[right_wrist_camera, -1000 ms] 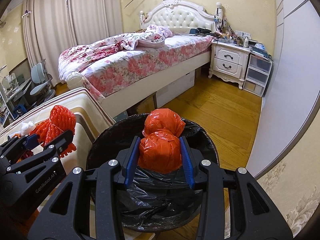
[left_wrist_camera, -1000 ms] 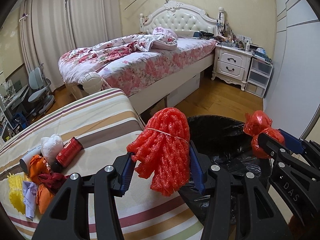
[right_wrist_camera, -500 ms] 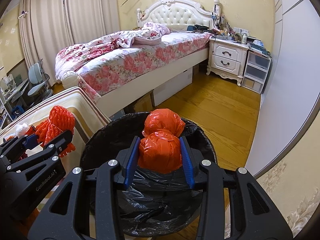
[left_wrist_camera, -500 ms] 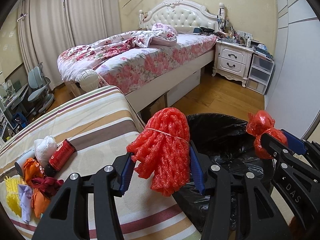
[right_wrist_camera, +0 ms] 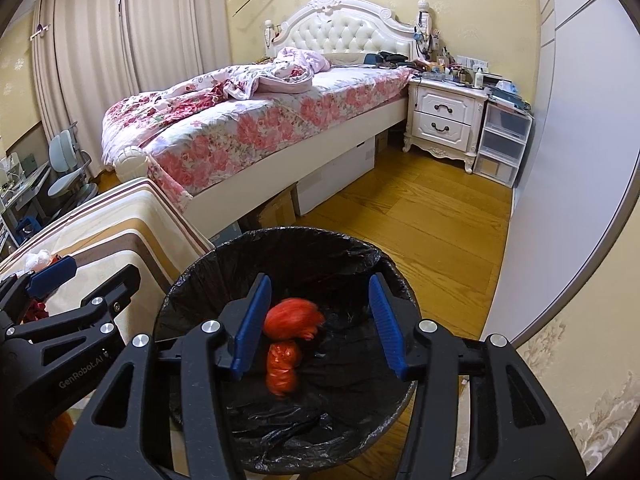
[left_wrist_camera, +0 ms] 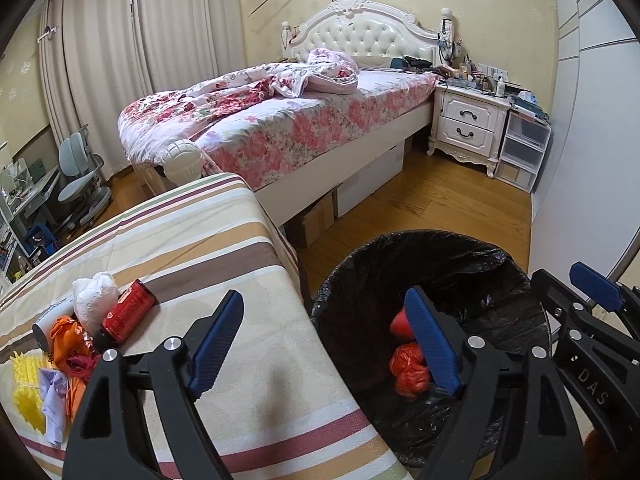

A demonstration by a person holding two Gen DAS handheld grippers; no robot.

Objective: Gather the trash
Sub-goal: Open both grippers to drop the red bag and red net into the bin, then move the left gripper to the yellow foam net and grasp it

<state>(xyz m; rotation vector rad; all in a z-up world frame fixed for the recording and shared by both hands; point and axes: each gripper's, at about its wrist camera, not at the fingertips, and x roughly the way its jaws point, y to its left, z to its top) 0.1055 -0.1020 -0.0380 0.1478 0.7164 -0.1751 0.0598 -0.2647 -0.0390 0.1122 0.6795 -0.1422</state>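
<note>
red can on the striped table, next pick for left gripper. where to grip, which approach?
Grip the red can across its round body, mid-length. It lies on its side on the striped table, dark end toward the camera, white crumpled tissue touching its far-left flank. Come from above with the open left gripper, jaws spanning its width; the right flank is free, the left crowded.

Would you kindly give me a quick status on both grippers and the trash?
Both grippers just opened, jaws empty. Red foam net and red bag in the bin. More trash on table; nothing in the way.
</note>
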